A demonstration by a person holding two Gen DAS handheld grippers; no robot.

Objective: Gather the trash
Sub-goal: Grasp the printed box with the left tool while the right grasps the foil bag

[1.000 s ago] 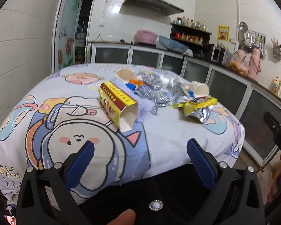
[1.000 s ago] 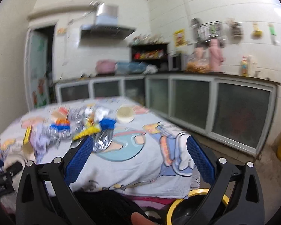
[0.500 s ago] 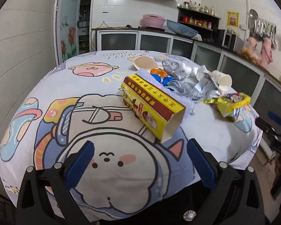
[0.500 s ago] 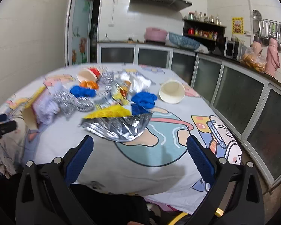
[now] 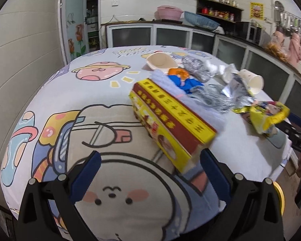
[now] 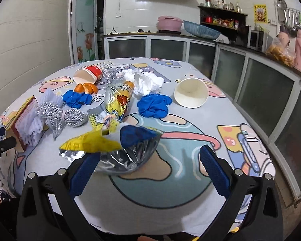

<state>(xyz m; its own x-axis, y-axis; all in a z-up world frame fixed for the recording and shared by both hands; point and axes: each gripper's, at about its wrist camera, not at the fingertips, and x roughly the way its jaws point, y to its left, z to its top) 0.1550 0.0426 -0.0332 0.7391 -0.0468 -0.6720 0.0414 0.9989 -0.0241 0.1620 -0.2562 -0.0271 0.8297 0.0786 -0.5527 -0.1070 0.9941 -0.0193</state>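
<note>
Trash sits scattered on the round table point(image 6: 190, 210) with the cartoon-print cloth. Both grippers have closed in on it since a second ago, when they hung back off the table edge. Left gripper point(image 5: 150, 170) is spread wide, holding nothing, and its right pad is now just beside the open near end of the yellow-and-red carton point(image 5: 170, 120), which looked well apart half a second ago. Right gripper point(image 6: 150, 164) is also spread wide and empty; the torn foil snack bag point(image 6: 126, 154) with its yellow and blue outer face now lies between its fingers, against the left pad, where before it was clearly ahead of them. Behind the bag from the right wrist view: a second upright-ish foil snack bag point(image 6: 118, 98), two blue gloves point(image 6: 154, 105) point(image 6: 76, 99), silver scourers point(image 6: 60, 114), orange peel point(image 6: 86, 88), crumpled white tissue point(image 6: 146, 82), a white paper cup point(image 6: 190, 94) on its side and a red paper cup point(image 6: 88, 74) on its side. The right gripper's tip shows at the right edge of the left wrist view, near the yellow bag point(image 5: 266, 116). Left view is motion-blurred.
</note>
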